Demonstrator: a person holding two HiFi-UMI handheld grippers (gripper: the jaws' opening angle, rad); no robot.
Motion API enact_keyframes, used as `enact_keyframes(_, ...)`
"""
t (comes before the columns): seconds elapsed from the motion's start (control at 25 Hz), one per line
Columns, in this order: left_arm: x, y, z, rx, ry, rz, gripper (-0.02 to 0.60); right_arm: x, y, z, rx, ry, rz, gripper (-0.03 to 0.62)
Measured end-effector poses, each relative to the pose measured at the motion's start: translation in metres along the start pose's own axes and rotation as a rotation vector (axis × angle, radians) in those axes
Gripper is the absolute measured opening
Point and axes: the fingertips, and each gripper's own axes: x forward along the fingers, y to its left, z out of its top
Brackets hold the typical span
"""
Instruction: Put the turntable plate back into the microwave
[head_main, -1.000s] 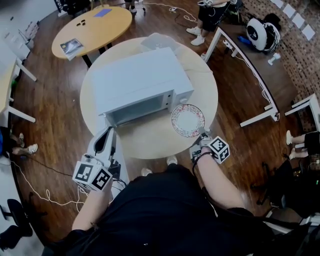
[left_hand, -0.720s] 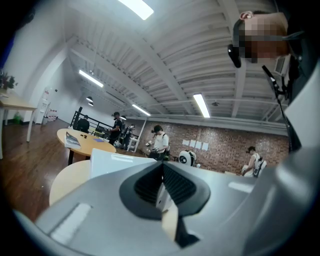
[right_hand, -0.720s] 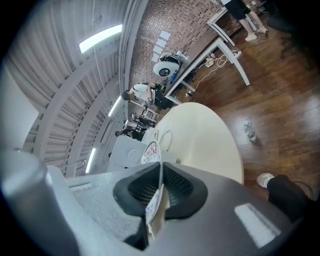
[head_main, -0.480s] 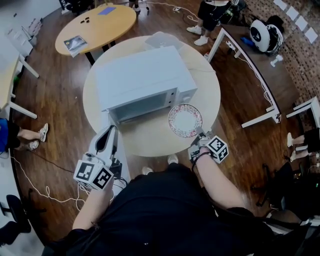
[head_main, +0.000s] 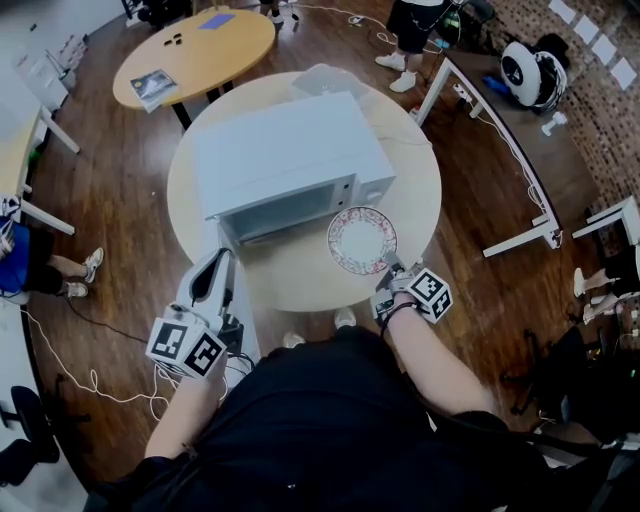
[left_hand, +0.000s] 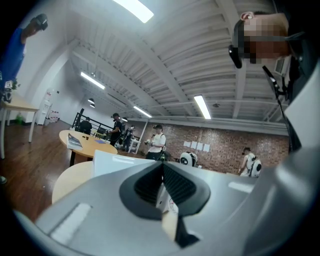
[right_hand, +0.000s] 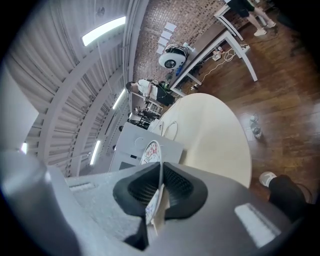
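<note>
The right tool (head_main: 390, 266) is clamped on the turntable plate (head_main: 360, 240), its pads pinching the rim at the plate's 5 o'clock edge. The rest of the plate hangs out unsupported above the bench (head_main: 415, 195). The plate sits at about 4 o'clock from the microwave (head_main: 285, 160), just in front of the right end of its front face and not yet inside. The left tool (head_main: 216, 268) has its jaws together on nothing and waits off the bench edge at 7 o'clock from the microwave.

The main risk I see is the thin one-edge pinch: a glazed rim held at a single spot could pivot or slide out if the wrist rolls or stops sharply, and the plate would fall onto the bench or the floor. It also has to travel toward 10 o'clock to reach the opening, so its far edge could clip the front frame. If it goes in tilted, it may land off-centre and sit crooked
</note>
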Motion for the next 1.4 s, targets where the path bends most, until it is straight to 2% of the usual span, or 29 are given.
enact_keyframes(0.4, -0.003, 0.006, -0.001, -0.013, -0.003, 0.023, 0.003, 0.01, 0.01, -0.013, -0.004, 0.047, 0.015, 0.017)
enact_keyframes(1.04, 0.002, 0.02, -0.002, -0.01, 0.026, 0.126, 0.003, 0.037, 0.035, -0.044, -0.053, 0.214, 0.083, 0.018)
enact_keyframes(1.4, 0.003, 0.019, -0.002, -0.014, 0.02, 0.151, 0.003, 0.05, 0.046, -0.057, -0.077, 0.282, 0.1, 0.018)
